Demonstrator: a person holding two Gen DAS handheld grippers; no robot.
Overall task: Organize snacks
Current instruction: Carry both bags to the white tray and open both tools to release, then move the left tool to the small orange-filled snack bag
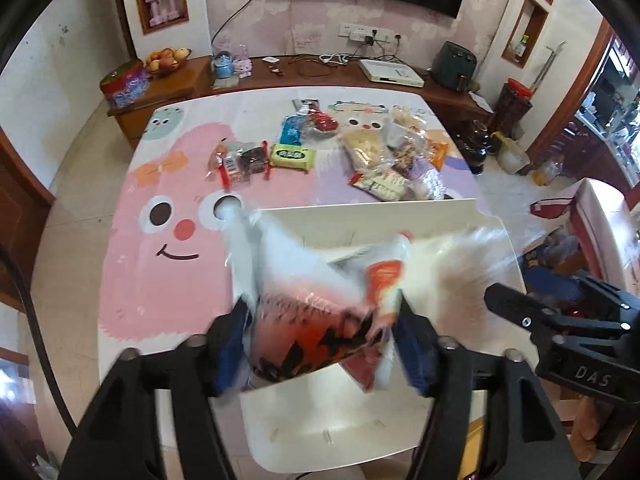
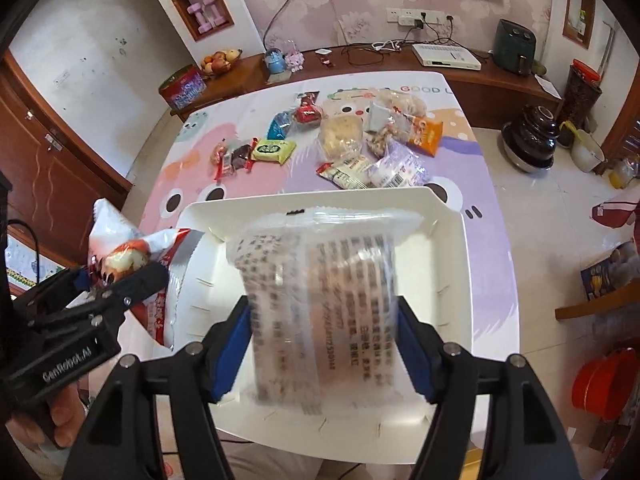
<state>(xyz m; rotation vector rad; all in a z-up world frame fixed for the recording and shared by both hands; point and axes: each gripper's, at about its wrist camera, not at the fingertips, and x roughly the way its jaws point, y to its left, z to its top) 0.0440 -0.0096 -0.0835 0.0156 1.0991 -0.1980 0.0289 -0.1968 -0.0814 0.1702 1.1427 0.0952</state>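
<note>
Your left tongs [image 1: 324, 344] pinch a red packet [image 1: 320, 332]; right tongs [image 2: 324, 344] pinch a clear packet [image 2: 320, 300] above the bin [image 2: 448, 280].

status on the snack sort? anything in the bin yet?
Done: nothing visibly rests in the white plastic bin. In hand: left gripper clamps a red-and-white snack bag; right gripper clamps a clear printed snack packet above the bin. Left: the loose snacks on the cartoon tablecloth, including a green wrapped packet and an orange bag.
</note>
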